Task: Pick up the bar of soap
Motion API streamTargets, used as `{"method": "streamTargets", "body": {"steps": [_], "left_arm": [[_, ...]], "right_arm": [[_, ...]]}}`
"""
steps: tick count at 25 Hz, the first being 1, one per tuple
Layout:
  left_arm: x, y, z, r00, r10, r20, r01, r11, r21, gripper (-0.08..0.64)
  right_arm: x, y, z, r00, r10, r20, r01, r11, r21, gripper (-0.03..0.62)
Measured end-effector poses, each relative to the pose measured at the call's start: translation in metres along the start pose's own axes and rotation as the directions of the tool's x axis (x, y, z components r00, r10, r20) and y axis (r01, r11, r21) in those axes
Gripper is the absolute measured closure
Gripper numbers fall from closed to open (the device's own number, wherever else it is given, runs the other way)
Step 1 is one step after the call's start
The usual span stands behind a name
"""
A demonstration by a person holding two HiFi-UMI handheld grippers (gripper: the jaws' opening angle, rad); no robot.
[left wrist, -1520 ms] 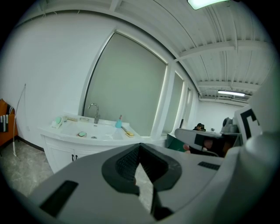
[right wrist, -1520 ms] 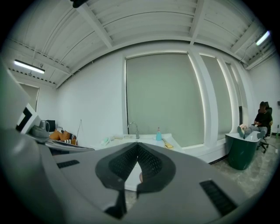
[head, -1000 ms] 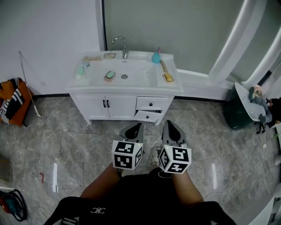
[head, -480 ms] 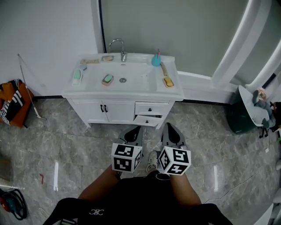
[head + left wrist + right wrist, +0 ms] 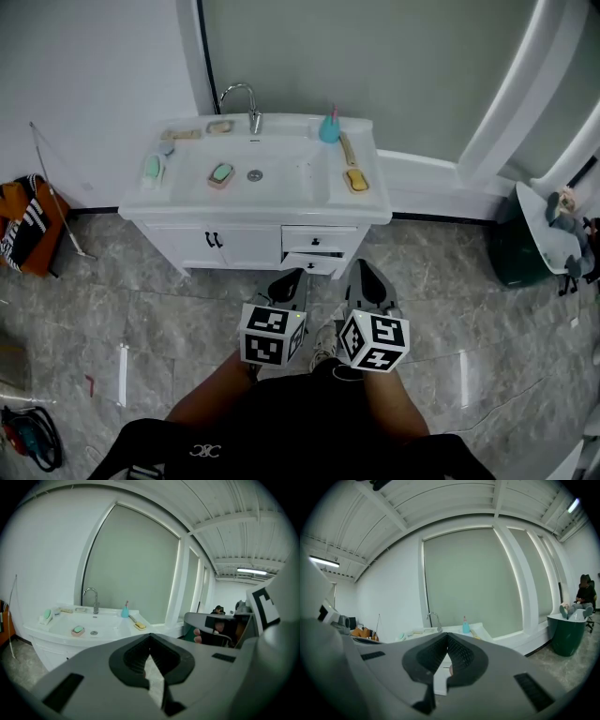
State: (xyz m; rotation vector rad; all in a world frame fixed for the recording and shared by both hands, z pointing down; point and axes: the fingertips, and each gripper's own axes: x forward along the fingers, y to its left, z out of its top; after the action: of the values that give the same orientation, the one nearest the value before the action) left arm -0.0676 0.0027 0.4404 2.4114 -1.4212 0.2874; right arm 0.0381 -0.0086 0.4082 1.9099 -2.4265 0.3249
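A green bar of soap lies on a pinkish dish in the basin of the white vanity sink; it also shows in the left gripper view as the soap. A second green bar rests on the counter's left end. My left gripper and right gripper hang side by side over the floor, well short of the vanity. Both are shut with nothing in them, as seen at the left gripper and the right gripper.
A chrome faucet, a blue bottle, a brush and a yellow sponge sit around the basin. One vanity drawer stands ajar. An orange bag lies left; a dark green bin stands right.
The vanity has shifted left and slightly nearer in the head view as the person moves. Both grippers keep the same pose and stay shut.
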Motion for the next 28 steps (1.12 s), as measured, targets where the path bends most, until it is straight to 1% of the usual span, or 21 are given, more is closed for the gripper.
{"method": "streamTargets", "body": {"steps": [5, 14, 20, 24, 28], "left_arm": [[0.04, -0.006, 0.013, 1.0, -0.018, -0.018, 0.019, 1.0, 0.019, 0.552], [0.108, -0.017, 0.026, 0.997, -0.037, -0.061, 0.039, 0.999, 0.035, 0.552], [0.148, -0.025, 0.038, 0.996, -0.028, -0.079, 0.031, 0.999, 0.037, 0.552], [0.172, -0.028, 0.051, 0.997, -0.013, -0.078, 0.016, 0.999, 0.041, 0.552], [0.197, -0.029, 0.064, 0.997, 0.007, -0.07, -0.005, 0.999, 0.035, 0.552]], "right_arm": [[0.026, -0.029, 0.006, 1.0, -0.028, 0.001, 0.028, 0.999, -0.029, 0.586], [0.068, -0.081, 0.01, 0.999, -0.045, -0.024, 0.045, 0.999, 0.002, 0.585], [0.097, -0.112, 0.015, 0.998, -0.028, -0.051, 0.028, 1.0, 0.01, 0.586], [0.116, -0.131, 0.02, 0.998, -0.011, -0.069, 0.012, 1.0, 0.008, 0.586], [0.136, -0.151, 0.023, 0.995, 0.011, -0.098, -0.009, 1.0, 0.024, 0.586]]}}
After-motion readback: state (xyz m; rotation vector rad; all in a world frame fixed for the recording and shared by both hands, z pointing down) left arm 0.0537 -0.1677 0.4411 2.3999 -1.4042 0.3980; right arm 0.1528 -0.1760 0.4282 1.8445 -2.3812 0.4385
